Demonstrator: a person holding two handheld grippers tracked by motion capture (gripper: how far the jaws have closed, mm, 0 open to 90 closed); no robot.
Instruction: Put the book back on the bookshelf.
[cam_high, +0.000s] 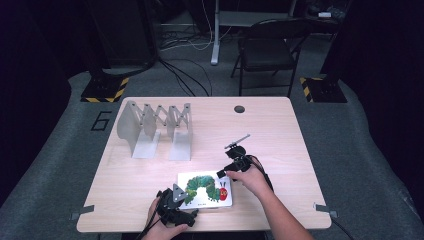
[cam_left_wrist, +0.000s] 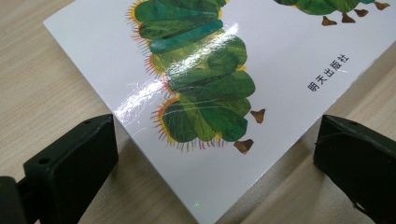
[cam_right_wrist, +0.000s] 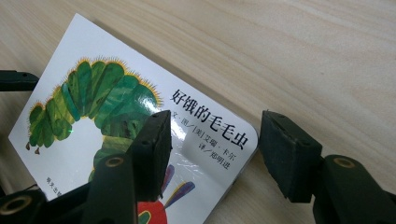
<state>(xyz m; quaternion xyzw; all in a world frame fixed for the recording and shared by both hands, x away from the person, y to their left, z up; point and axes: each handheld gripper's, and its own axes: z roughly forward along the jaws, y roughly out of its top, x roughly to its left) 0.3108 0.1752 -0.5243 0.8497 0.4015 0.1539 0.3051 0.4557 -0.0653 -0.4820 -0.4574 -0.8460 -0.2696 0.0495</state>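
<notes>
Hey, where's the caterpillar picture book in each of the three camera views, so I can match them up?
High view: the caterpillar picture book lies flat at the near edge of the table, between the left gripper and right gripper.
Left gripper view: its corner points down between the open jaws.
Right gripper view: it lies at left, one corner between the open jaws.
Shared landmark: the green caterpillar on the cover.

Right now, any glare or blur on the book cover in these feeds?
Left gripper view: a bright glare streak crosses the book cover over the green picture; the near black jaws look soft. Right gripper view: a smaller shine patch beside the printed title, text readable, jaws slightly blurred. High view: table evenly lit, surroundings dark, book small and coarse.
</notes>
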